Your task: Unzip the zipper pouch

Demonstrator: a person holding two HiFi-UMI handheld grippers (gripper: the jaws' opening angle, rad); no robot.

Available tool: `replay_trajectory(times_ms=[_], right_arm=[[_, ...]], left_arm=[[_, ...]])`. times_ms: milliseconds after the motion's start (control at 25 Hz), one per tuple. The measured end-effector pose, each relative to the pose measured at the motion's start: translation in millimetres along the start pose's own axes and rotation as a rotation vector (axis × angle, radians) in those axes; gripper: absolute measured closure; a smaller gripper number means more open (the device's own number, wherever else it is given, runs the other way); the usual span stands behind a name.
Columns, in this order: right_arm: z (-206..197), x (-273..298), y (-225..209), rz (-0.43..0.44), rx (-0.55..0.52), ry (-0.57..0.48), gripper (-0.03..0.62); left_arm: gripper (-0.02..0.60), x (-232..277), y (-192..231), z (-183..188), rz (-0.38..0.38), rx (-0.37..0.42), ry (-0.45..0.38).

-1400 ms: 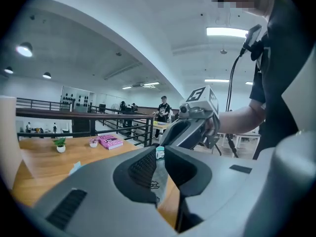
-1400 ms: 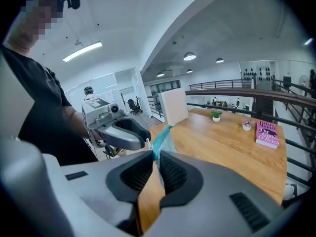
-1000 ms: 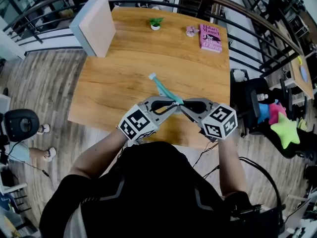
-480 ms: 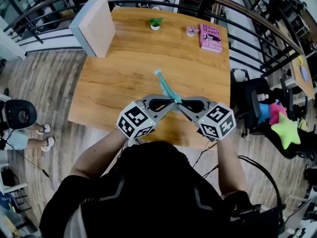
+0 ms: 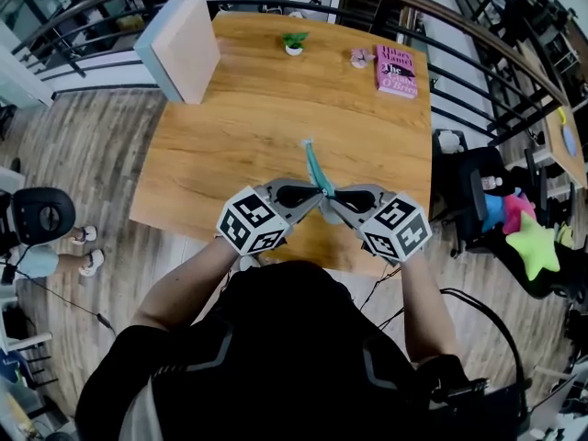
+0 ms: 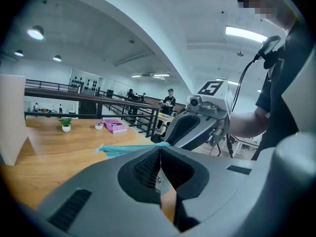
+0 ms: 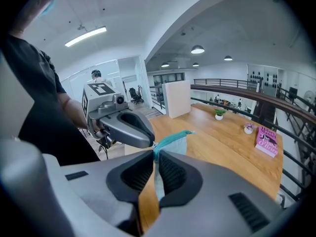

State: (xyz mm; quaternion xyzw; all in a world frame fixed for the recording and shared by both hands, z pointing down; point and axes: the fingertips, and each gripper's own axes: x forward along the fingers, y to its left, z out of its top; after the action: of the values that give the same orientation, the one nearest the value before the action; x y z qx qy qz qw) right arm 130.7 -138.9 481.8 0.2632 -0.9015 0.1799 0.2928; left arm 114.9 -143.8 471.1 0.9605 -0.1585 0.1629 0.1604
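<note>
Closing within the last second, my left gripper's jaws now press together on the zipper pouch's near end, above the table's near edge. My right gripper pinches the fabric alongside. The pouch has swung toward the far edge. I judge the unzipping not yet begun.

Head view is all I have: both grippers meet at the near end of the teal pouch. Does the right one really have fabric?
Observer: Yes. The right gripper view shows the right gripper shut on the zipper pouch, pale fabric running down between its pads.
Operator: And the left?
Observer: The left gripper view shows the left gripper with jaws together at the tip, where the pouch's teal edge comes out; which part it pinches is too small to tell.
</note>
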Motion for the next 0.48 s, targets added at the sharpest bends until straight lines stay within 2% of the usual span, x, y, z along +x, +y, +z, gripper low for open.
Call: replay_trajectory(times_ms=[120,200,320,480], right_arm=[[-0.8,-0.3,3.7,0.043,0.031,-0.002,0.548],[-3.6,-1.7,7.4,0.051,0.009,0.012,0.549],[-7.0,-4.7,8.3,0.047,-0.022,0.025,0.549],[-3.9,-4.6,3.8,0.049,0.004,0.001,0.548]], left_arm=[[0.551,-2.8,-1.0,-2.0,-0.067,-0.095,-0.015],[0.552,-7.2,4.1,-2.1,-0.073,-0.146,-0.031],[0.552,-17.3,22.9,0.5,-0.03,-0.159,-0.043],[0.552,-25.2,36.1,6.1,0.003,-0.114,-0.032]])
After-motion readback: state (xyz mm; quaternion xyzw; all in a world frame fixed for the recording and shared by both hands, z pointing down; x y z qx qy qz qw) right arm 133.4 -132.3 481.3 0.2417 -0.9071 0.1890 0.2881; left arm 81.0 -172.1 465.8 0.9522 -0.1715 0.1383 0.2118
